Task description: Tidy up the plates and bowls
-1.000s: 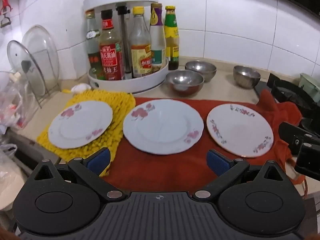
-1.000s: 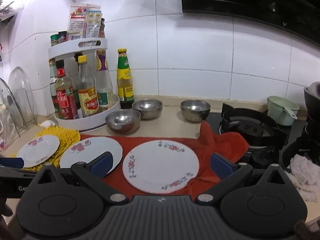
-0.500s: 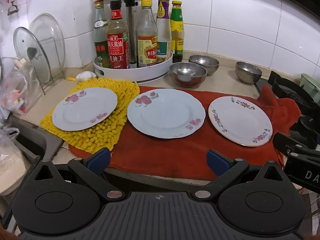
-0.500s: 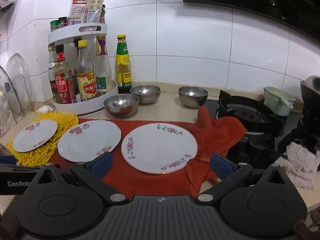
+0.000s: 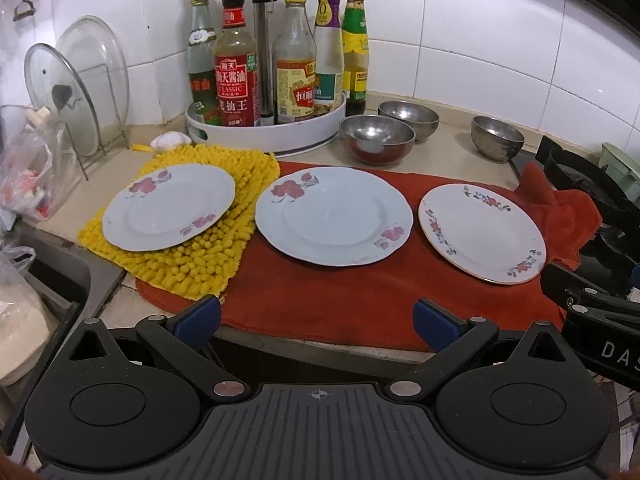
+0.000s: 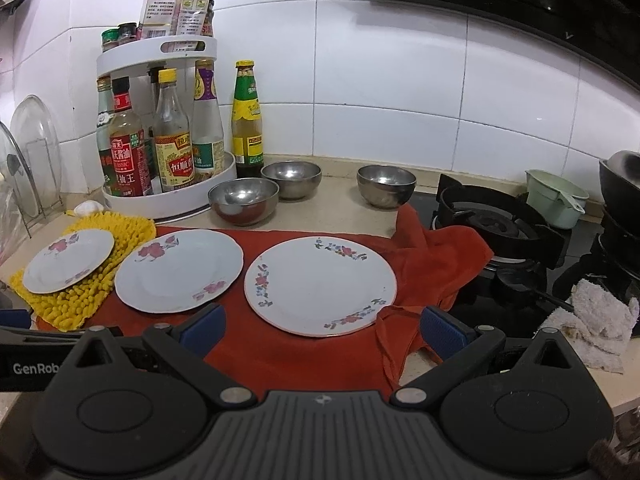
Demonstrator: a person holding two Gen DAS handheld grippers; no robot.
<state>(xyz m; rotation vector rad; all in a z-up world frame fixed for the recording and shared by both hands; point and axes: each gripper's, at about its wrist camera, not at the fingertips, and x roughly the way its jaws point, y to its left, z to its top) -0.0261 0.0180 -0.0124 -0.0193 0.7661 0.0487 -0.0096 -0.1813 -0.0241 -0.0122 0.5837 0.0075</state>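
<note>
Three flowered white plates lie in a row on the counter: the left plate (image 5: 168, 206) (image 6: 68, 260) on a yellow mat, the middle plate (image 5: 334, 216) (image 6: 179, 270) and the right plate (image 5: 482, 232) (image 6: 320, 285) on a red cloth. Three steel bowls stand behind them: one (image 5: 376, 139) (image 6: 243, 201), one (image 5: 408, 120) (image 6: 292, 179) and one (image 5: 497, 137) (image 6: 386, 185). My left gripper (image 5: 318, 320) is open and empty, at the counter's front edge before the middle plate. My right gripper (image 6: 322, 330) is open and empty, just in front of the right plate.
A white turntable rack of sauce bottles (image 5: 264, 80) (image 6: 160, 140) stands at the back left. Glass lids in a wire rack (image 5: 76, 88) lean on the left wall. A gas stove (image 6: 496, 220) is at the right, with a green cup (image 6: 554, 204) and a white rag (image 6: 596, 320). A sink (image 5: 44, 280) is at the left.
Both grippers have drawn back towards the counter's front edge and tilted slightly; the plates now lie farther ahead. Plates and bowls have not moved.
</note>
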